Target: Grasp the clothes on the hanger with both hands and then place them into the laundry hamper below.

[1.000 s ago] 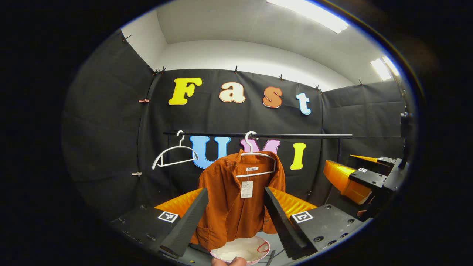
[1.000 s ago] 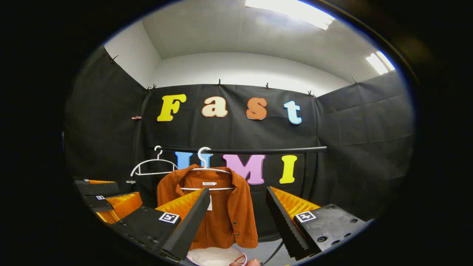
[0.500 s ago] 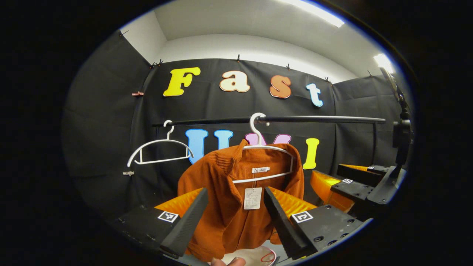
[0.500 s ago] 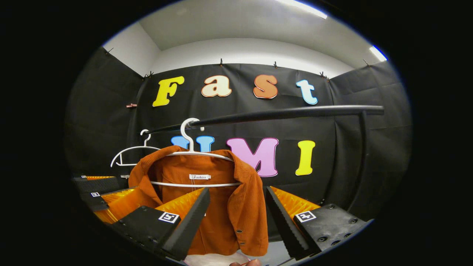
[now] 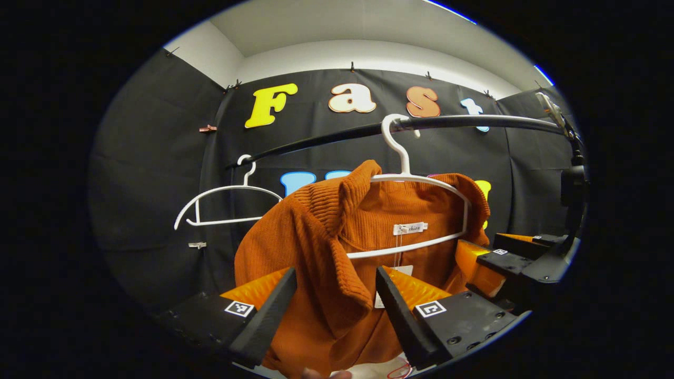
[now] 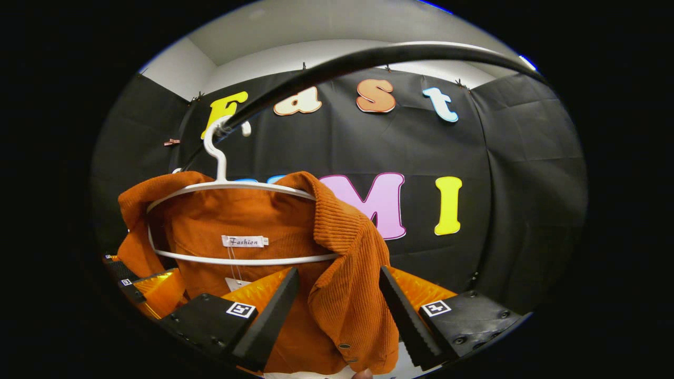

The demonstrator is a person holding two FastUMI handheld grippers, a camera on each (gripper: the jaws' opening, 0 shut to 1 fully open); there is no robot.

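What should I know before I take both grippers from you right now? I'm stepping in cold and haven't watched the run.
Left gripper: open, fingers either side of the orange jacket's front edge on its side, not pressing.
Right gripper: open, fingers either side of the jacket's other front edge, not pressing.
The jacket hangs on a white hanger hooked over the black rail. An empty white hanger hangs farther along the rail.
The hamper shows as a pale sliver below the jacket.
Done: both grippers lined up on the jacket.
Left: close both, pull the jacket off the hanger, lower it into the hamper.
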